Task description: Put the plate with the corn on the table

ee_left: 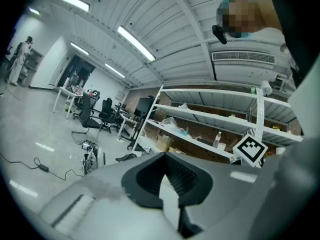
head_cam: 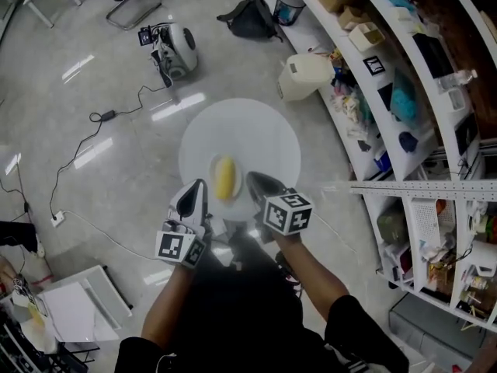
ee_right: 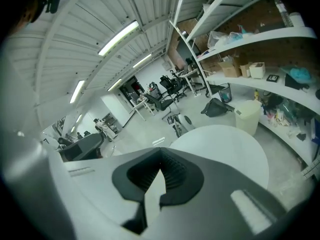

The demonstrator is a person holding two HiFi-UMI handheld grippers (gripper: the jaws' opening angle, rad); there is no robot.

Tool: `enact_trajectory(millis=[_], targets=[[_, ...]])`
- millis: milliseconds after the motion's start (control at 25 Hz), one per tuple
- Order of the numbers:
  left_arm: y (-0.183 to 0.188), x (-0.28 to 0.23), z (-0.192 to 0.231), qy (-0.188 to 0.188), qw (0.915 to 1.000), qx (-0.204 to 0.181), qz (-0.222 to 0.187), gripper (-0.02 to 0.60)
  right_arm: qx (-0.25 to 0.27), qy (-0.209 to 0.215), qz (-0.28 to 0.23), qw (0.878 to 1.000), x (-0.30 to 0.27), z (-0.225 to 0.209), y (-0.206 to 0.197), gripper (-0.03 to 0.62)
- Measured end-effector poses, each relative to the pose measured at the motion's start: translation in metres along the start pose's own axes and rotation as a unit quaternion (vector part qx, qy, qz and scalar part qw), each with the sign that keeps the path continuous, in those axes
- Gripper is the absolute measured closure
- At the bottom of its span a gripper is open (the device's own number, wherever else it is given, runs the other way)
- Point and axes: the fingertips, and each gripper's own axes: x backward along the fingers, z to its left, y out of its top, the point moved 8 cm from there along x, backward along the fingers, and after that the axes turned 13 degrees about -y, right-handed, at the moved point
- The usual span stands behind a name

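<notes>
My left gripper [head_cam: 191, 202] and right gripper [head_cam: 262, 186] are each clamped shut on the near rim of the plate [head_cam: 237, 207], one on either side. The corn [head_cam: 224, 178] lies on the plate between them. The plate is over the round white table [head_cam: 264, 127]; I cannot tell if it touches. Shelves [head_cam: 404, 68] stand farther right.

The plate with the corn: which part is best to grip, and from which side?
Grip the plate by its thin rim, level, from its left and right sides, as the left gripper and right gripper do. The corn lies loose in the middle, so a tilt may roll it.
</notes>
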Motion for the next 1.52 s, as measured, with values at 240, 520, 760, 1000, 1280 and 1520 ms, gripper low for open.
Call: enact_trajectory(millis=[240,520,760,1000,1280,1520], targets=[[0.014,0.003,-0.011,-0.009,0.9997,-0.019,-0.015,0.58,0.014,0.003,-0.039,0.999,0.021,0.013,0.012,0.585],[0.028,0.005,-0.026,-0.011,0.9987,-0.032,-0.038,0.58,0.059,0.018,-0.136,0.989,0.048,0.029,0.028,0.585],[0.029,0.007,-0.029,-0.009,0.9979,-0.041,-0.049,0.58,0.063,0.014,-0.155,0.986,0.057,0.03,0.024,0.585],[0.031,0.002,-0.032,-0.004,0.9975,-0.042,-0.056,0.58,0.07,0.018,-0.153,0.985,0.059,0.027,0.023,0.586],[0.032,-0.001,-0.035,-0.012,0.9974,-0.048,-0.052,0.58,0.064,0.021,-0.162,0.985,0.062,0.026,0.021,0.586],[0.032,-0.004,-0.037,-0.016,0.9973,-0.049,-0.052,0.58,0.065,0.017,-0.167,0.984,0.063,0.024,0.022,0.586]])
